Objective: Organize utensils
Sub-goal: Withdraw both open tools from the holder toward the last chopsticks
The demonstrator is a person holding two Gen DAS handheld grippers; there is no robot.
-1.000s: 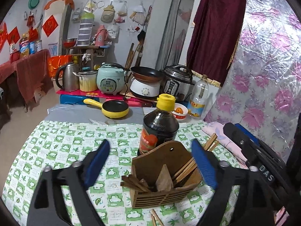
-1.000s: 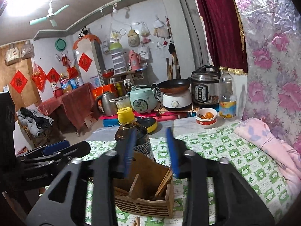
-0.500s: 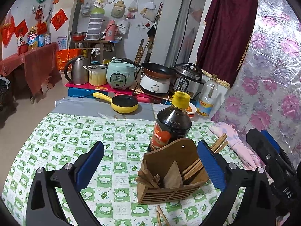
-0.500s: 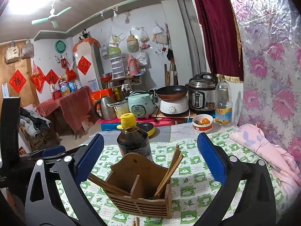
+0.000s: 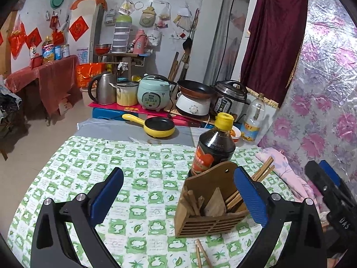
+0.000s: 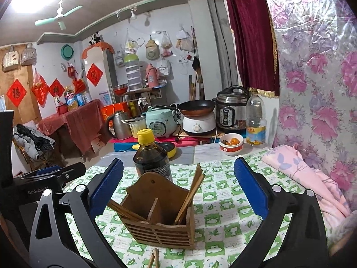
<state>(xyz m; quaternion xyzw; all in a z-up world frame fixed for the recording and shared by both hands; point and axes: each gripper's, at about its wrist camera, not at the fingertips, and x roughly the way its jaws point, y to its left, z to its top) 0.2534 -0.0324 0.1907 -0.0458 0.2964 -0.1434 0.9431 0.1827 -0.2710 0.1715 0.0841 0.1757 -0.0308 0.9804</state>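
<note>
A wooden utensil holder stands on the green checked tablecloth. Wooden chopsticks lean in its right compartment and more lie in its left compartment. A loose pair of chopsticks lies on the cloth in front of the holder. My left gripper is open and empty, the holder behind its right finger. My right gripper is open and empty, with the holder between its fingers.
A dark sauce bottle with a yellow cap stands right behind the holder. A yellow pan, a bowl of fruit and cookers sit at the back. Pink bedding lies at right.
My right gripper has opened wide from nearly shut. My left gripper has opened a little wider and shifted left, so the holder now sits toward its right finger.
</note>
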